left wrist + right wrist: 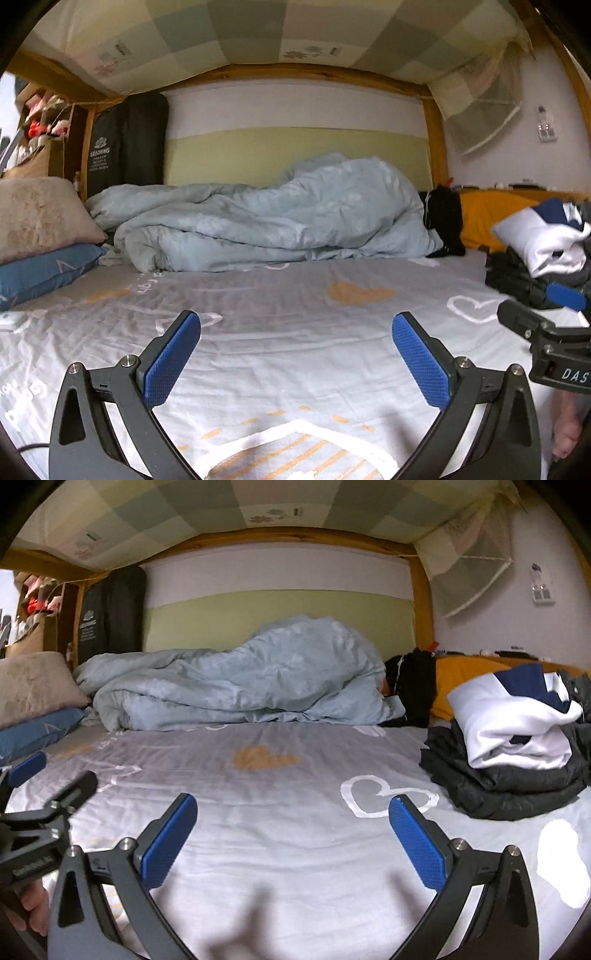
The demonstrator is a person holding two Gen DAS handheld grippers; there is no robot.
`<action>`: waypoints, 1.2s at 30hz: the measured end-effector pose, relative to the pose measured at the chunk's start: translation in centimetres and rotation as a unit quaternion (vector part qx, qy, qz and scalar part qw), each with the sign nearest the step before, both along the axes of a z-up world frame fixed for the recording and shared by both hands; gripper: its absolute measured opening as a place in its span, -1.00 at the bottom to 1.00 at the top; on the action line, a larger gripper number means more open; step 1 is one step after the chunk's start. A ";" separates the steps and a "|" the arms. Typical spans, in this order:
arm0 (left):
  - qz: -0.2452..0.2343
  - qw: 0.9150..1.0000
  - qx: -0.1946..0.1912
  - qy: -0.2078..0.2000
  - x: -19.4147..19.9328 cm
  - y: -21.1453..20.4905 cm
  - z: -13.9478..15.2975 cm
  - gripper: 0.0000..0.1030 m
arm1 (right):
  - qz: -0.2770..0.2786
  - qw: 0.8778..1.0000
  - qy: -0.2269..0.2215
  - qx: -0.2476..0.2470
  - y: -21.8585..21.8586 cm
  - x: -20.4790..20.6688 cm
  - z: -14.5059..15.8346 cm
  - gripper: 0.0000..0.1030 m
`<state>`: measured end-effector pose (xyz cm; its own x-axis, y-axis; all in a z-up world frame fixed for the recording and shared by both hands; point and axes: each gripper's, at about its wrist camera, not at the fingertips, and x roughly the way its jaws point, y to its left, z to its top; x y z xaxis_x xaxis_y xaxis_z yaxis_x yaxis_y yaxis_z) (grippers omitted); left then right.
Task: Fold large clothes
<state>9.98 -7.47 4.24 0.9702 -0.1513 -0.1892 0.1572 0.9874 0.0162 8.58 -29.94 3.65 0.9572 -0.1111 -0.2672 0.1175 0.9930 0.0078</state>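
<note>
A folded white and navy garment (pixel 517 723) lies on top of a dark grey padded garment (pixel 509 790) at the right side of the bed; both show in the left wrist view too, white garment (pixel 543 243) over dark garment (pixel 517 280). My right gripper (pixel 293 814) hangs open over the grey sheet, left of that pile, holding nothing. My left gripper (pixel 295 332) is open too, over the middle of the sheet, empty. Each gripper appears at the edge of the other's view.
A crumpled light blue duvet (pixel 266 218) fills the back of the bed. Two pillows (pixel 40 236) are stacked at the left. A black garment (pixel 443 221) and a yellow cloth (pixel 484 214) lie at the back right. The printed grey sheet (pixel 288 768) spreads in front.
</note>
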 end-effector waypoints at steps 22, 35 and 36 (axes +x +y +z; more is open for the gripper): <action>0.006 1.000 0.000 0.017 0.0 0.6 0.0 1.00 | -0.005 0.999 -0.017 -0.047 1.9 -0.7 0.2 1.00; 0.007 1.000 -0.002 0.022 0.2 0.8 0.1 1.00 | -0.011 0.999 -0.009 -0.043 1.9 -0.5 0.1 1.00; 0.007 1.000 -0.002 0.021 0.2 0.8 0.1 1.00 | -0.011 0.999 -0.009 -0.043 1.9 -0.5 0.1 1.00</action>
